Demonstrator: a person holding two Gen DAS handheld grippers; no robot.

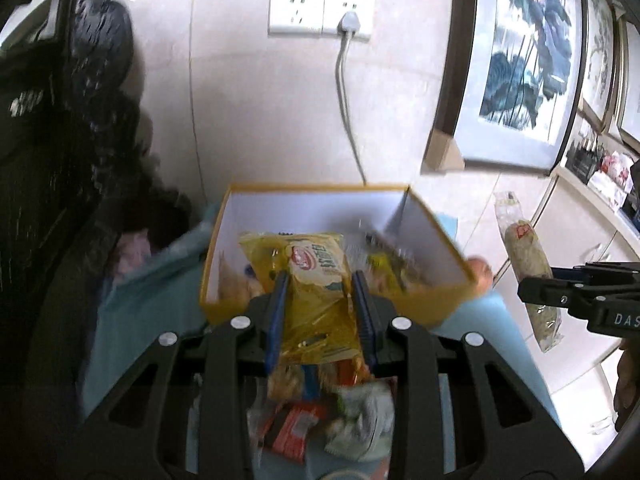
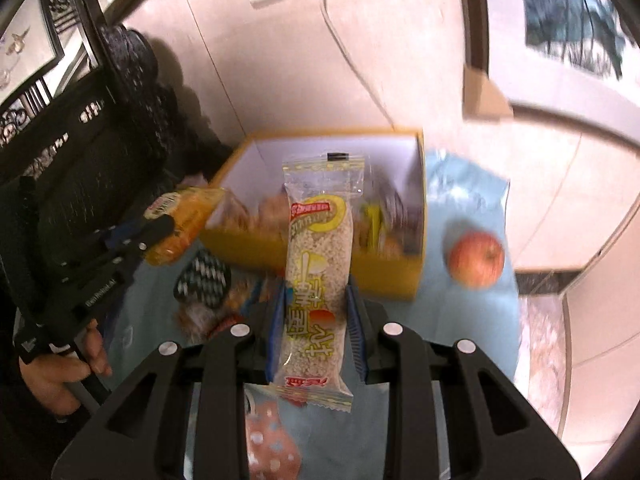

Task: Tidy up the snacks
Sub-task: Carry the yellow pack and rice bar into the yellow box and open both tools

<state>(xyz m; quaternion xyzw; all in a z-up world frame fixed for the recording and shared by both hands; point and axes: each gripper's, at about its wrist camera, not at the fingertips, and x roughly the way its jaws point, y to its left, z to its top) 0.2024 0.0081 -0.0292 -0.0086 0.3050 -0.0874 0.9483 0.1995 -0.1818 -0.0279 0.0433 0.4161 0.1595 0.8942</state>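
Long rice bar (image 2: 318,276) lengthwise in right hand-held gripper (image 2: 316,300); yellow snack packet (image 1: 320,280) in left hand-held gripper (image 1: 322,288).

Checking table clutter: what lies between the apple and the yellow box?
Nothing: in the right wrist view only bare blue cloth separates the apple from the yellow box.

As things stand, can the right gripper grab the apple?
Probably not: the right gripper is shut on a rice bar. The apple sits uncovered beside the yellow box.
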